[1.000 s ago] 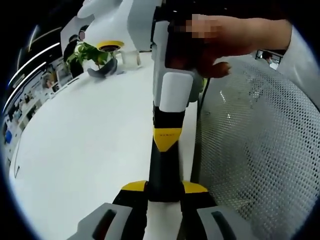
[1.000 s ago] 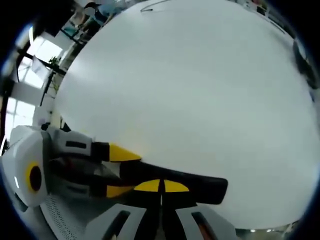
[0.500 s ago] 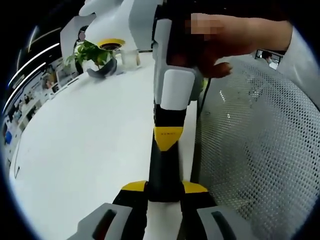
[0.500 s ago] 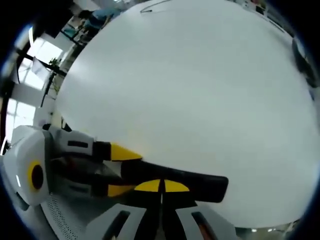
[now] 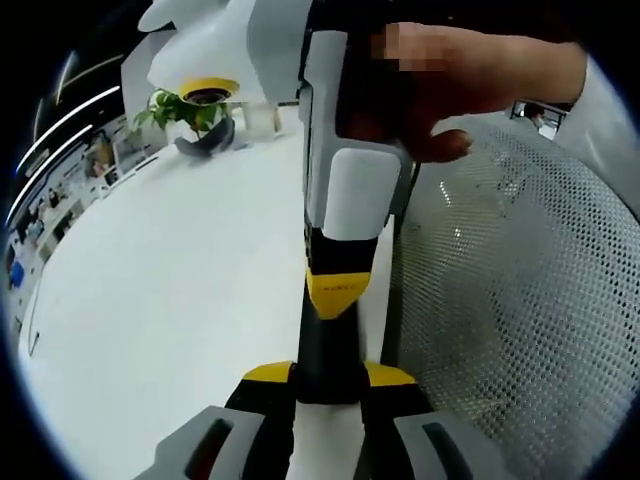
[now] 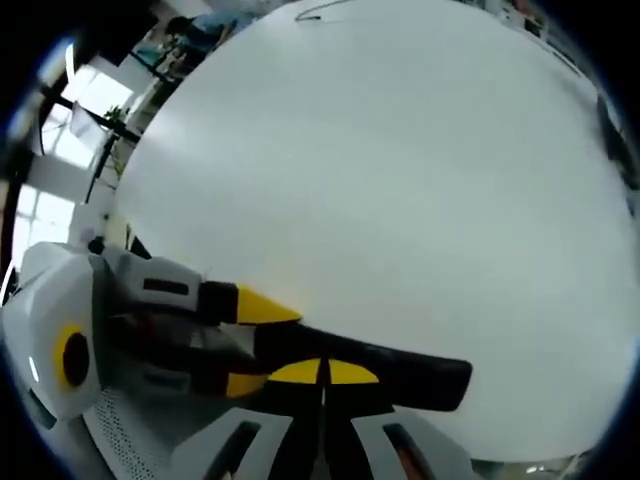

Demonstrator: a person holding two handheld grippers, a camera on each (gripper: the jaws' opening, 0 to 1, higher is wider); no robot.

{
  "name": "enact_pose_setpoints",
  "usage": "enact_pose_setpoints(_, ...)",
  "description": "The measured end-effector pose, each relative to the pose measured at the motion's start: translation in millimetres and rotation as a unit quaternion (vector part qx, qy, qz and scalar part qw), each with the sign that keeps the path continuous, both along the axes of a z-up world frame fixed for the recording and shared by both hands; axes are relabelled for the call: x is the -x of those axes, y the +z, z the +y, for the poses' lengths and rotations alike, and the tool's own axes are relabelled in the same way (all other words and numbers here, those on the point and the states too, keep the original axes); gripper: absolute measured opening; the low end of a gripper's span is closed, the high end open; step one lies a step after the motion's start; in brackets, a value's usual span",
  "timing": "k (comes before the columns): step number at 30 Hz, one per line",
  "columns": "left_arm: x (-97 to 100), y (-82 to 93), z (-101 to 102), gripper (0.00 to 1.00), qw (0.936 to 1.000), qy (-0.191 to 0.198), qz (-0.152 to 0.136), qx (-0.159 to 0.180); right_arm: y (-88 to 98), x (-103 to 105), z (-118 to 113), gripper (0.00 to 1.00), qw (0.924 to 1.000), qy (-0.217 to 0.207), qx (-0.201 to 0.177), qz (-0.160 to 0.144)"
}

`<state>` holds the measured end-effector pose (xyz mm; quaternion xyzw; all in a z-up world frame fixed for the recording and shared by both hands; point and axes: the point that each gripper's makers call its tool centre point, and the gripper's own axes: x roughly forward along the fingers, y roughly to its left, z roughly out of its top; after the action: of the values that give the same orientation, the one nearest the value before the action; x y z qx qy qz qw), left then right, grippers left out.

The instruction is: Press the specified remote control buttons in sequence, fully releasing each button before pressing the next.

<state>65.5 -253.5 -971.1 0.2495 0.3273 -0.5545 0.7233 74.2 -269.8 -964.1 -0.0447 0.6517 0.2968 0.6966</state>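
Note:
A long black remote control (image 5: 328, 345) lies between the yellow-tipped jaws of my left gripper (image 5: 330, 376), which is shut on its near end. My right gripper (image 5: 335, 292) comes down from the top, held by a person's hand (image 5: 470, 70), and its closed yellow tip rests on the remote's upper face. In the right gripper view, my right gripper (image 6: 324, 372) has its jaws shut together against the remote control (image 6: 410, 365). There the left gripper (image 6: 258, 345) clamps the remote from the left. The buttons are hidden.
A white table (image 5: 170, 270) spreads to the left, with a potted plant (image 5: 190, 108) and a glass (image 5: 258, 118) at its far edge. A grey mesh chair back (image 5: 520, 300) stands close on the right. The white table (image 6: 400, 170) reaches far ahead.
My right gripper has come a little closer along the remote toward the left gripper. The left gripper keeps its hold on the remote.

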Motion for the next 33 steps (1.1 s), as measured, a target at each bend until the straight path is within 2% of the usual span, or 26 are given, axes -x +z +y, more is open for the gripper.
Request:
enact_pose_setpoints(10, -0.3, -0.1, 0, 0.24, 1.0000, 0.001, 0.000, 0.001, -1.7, -2, -1, 0.00, 1.0000, -0.005, -0.004, -0.003)
enact_pose_setpoints(16, -1.0, 0.2, -1, 0.24, 0.9999, 0.011, 0.003, -0.005, -1.5, -3, -3, 0.00, 0.9991, -0.036, -0.023, 0.001)
enact_pose_setpoints(20, -1.8, 0.4, -3, 0.25, 0.9997, 0.024, 0.003, -0.006, -1.0, -2, -2, 0.00, 0.9988, -0.038, -0.030, 0.002)
enact_pose_setpoints(24, -2.3, 0.1, -3, 0.25, 0.9996, 0.027, 0.003, -0.009, -0.7, -1, 0, 0.00, 0.9996, -0.017, -0.020, -0.012)
enact_pose_setpoints(30, -1.8, 0.3, -3, 0.24, 0.9997, 0.025, 0.001, -0.006, 0.9, 0, 0, 0.00, 0.9994, -0.011, -0.023, -0.022)
enact_pose_setpoints(32, -1.9, 0.1, -3, 0.24, 0.9997, 0.026, 0.001, -0.006, 3.3, -4, -1, 0.00, 0.9982, -0.019, -0.033, -0.046)
enact_pose_setpoints(33, -2.1, 0.1, -3, 0.24, 0.9997, 0.026, 0.001, -0.006, 8.2, -7, 2, 0.00, 0.9965, -0.024, -0.051, -0.062)
